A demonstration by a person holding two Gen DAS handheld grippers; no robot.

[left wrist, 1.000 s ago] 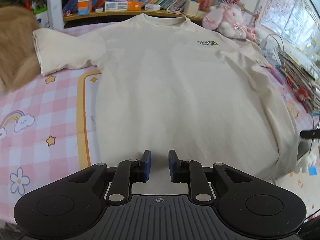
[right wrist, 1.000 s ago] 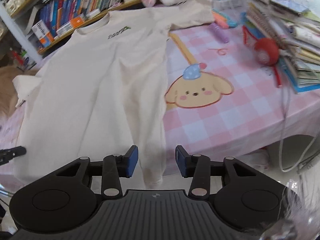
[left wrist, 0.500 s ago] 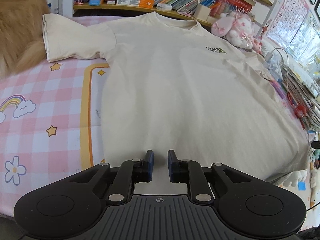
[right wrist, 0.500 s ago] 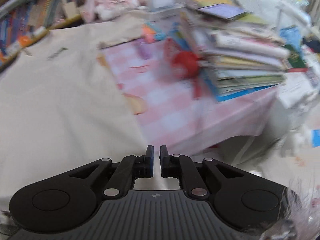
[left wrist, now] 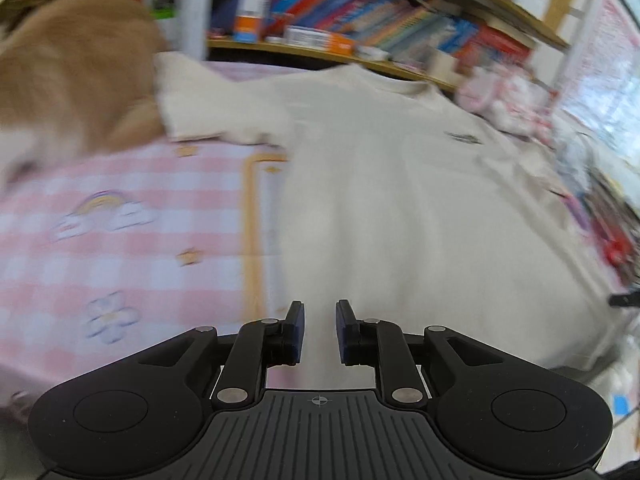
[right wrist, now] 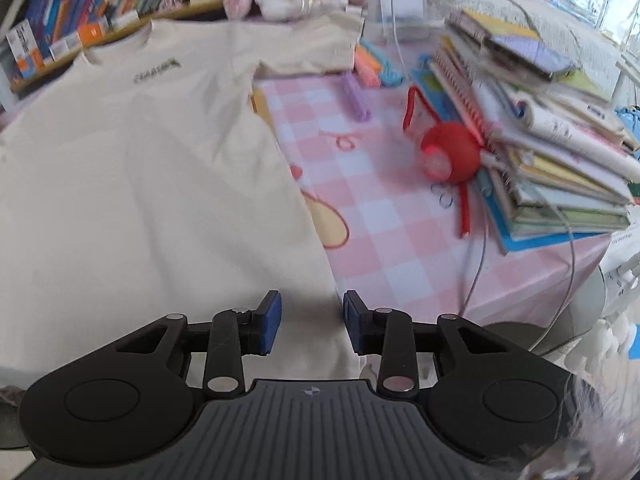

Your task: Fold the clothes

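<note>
Presently, working left to right: a tan furry animal (left wrist: pixel 68 76) is lying at ten o'clock in the left wrist view, touching the shirt's left sleeve (left wrist: pixel 216 112). The cream T-shirt (left wrist: pixel 400 216) is lying spread face-up on the pink checked tablecloth (left wrist: pixel 120 240), collar toward the bookshelf (left wrist: pixel 360 36) at twelve o'clock, both sleeves out, no fold visible. The left gripper (left wrist: pixel 318 330) is hovering over the hem, fingers narrowly parted, holding nothing. The right gripper (right wrist: pixel 312 320) is hovering at the hem's right corner, fingers wider apart, empty. A red toy (right wrist: pixel 450 156) and stacked books (right wrist: pixel 552 136) are sitting at two o'clock. Judgement: a hem grasp is being lined up; both grippers need to close on cloth.
</note>
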